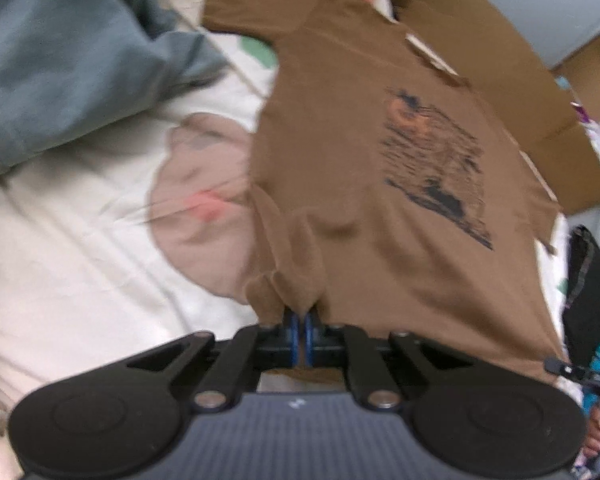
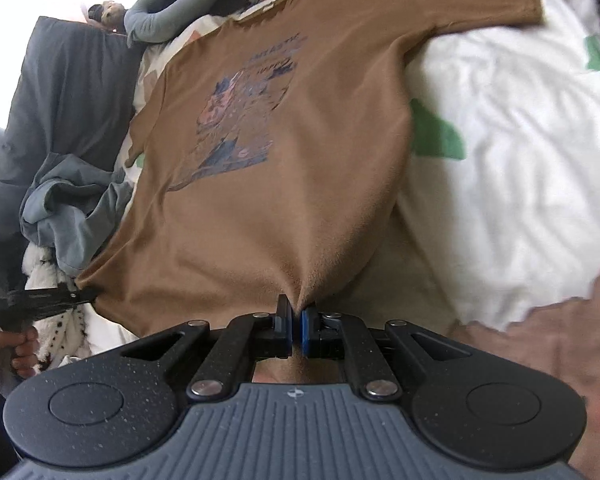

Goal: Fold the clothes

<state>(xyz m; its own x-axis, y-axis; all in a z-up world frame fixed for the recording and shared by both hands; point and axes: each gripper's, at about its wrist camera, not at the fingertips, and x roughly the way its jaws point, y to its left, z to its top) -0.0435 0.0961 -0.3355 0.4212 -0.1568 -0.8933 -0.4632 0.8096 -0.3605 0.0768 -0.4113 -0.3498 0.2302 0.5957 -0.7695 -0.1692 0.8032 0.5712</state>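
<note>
Two grippers pinch one soft brown T-shirt [image 1: 340, 152] by its hem, puckering the cloth into small folds at each grip. It lies print-up, spread flat on a rumpled cream bedsheet [image 1: 80, 248] with green and pink shapes. Left gripper [image 1: 301, 320] is clamped on one hem corner; right gripper [image 2: 296, 312] is clamped on the other. Beside the shirt sits a crumpled grey-blue garment [image 2: 72, 204], with flat cardboard [image 1: 500, 60] beyond its collar.
</note>
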